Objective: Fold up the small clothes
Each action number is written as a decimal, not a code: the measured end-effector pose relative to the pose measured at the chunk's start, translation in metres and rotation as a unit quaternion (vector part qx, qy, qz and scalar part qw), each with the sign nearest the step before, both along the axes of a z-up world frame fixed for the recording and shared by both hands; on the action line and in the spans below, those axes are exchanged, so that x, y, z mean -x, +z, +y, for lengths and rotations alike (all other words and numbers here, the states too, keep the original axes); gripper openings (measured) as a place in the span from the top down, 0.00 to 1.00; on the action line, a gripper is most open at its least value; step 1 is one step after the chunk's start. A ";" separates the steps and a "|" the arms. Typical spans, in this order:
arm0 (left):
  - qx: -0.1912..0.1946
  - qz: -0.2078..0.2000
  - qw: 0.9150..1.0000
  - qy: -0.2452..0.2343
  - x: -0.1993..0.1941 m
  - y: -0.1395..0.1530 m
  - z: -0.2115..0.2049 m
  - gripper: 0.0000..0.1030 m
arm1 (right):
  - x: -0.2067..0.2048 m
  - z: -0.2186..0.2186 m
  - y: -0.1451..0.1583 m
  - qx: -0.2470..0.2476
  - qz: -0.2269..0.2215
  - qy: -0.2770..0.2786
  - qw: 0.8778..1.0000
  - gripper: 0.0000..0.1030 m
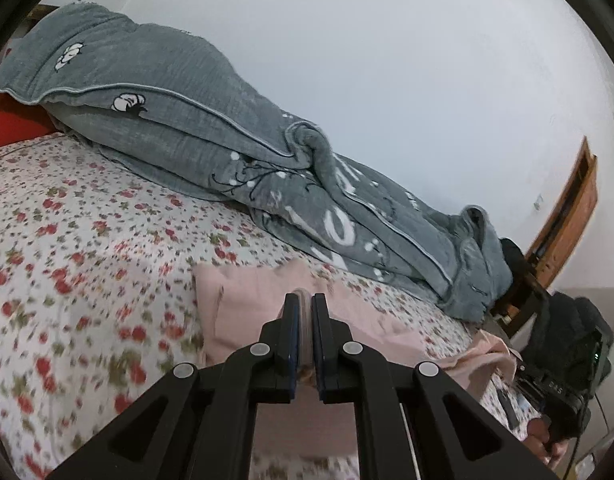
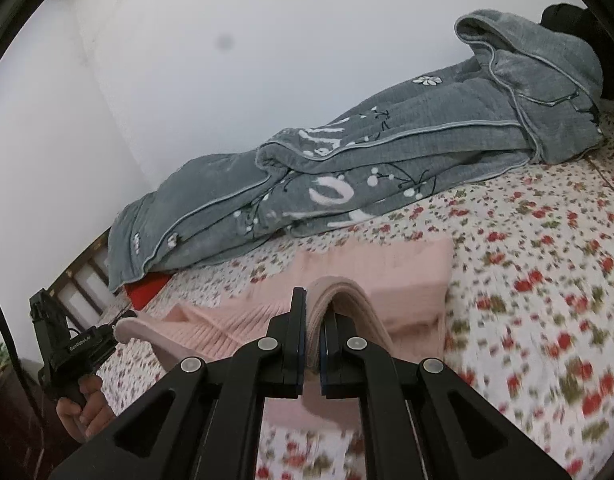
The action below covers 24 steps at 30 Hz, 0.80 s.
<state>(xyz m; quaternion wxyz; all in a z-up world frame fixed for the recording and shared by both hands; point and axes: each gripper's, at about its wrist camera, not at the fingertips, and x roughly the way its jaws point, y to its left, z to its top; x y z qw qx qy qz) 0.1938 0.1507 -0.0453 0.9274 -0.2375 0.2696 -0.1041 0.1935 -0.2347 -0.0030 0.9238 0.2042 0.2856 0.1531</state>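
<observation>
A small pink knit garment (image 1: 243, 300) lies on the floral bedsheet (image 1: 87, 240). My left gripper (image 1: 305, 300) is shut on a fold of the pink cloth at its near edge. In the right wrist view the same garment (image 2: 387, 276) lies ahead, ribbed and partly folded. My right gripper (image 2: 313, 300) is shut on its ribbed hem, which arches up between the fingers. The other gripper shows at the left of the right wrist view (image 2: 79, 344), held in a hand, with pink cloth at its tip.
A rumpled grey blanket (image 1: 227, 152) lies along the wall at the back of the bed, also in the right wrist view (image 2: 367, 172). A red item (image 2: 147, 292) peeks from under it. A wooden door frame (image 1: 567, 216) stands at the right.
</observation>
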 end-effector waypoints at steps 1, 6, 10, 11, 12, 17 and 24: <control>0.002 0.004 1.000 0.004 -0.013 -0.003 -0.001 0.93 | -0.010 0.000 -0.001 0.001 0.000 -0.001 1.000 0.95; 0.006 0.023 1.000 0.020 -0.068 -0.018 -0.005 0.93 | -0.067 -0.001 -0.013 -0.011 0.020 -0.004 1.000 0.95; -0.003 0.045 0.999 0.030 -0.120 -0.036 -0.011 0.93 | -0.118 -0.002 -0.029 -0.021 0.048 -0.007 0.999 0.95; -0.009 0.050 0.998 0.031 -0.129 -0.039 -0.012 0.93 | -0.130 -0.002 -0.034 -0.024 0.055 -0.005 0.998 0.95; -0.018 0.060 0.997 0.034 -0.142 -0.045 -0.013 0.92 | -0.145 -0.002 -0.040 -0.022 0.065 -0.003 0.998 0.95; -0.001 0.105 0.994 0.041 -0.187 -0.081 0.002 0.78 | -0.193 -0.003 -0.080 0.011 0.103 -0.016 0.994 0.86; 0.063 0.097 0.993 -0.017 -0.191 -0.124 0.019 0.55 | -0.202 -0.022 -0.124 -0.025 0.144 -0.021 0.989 0.73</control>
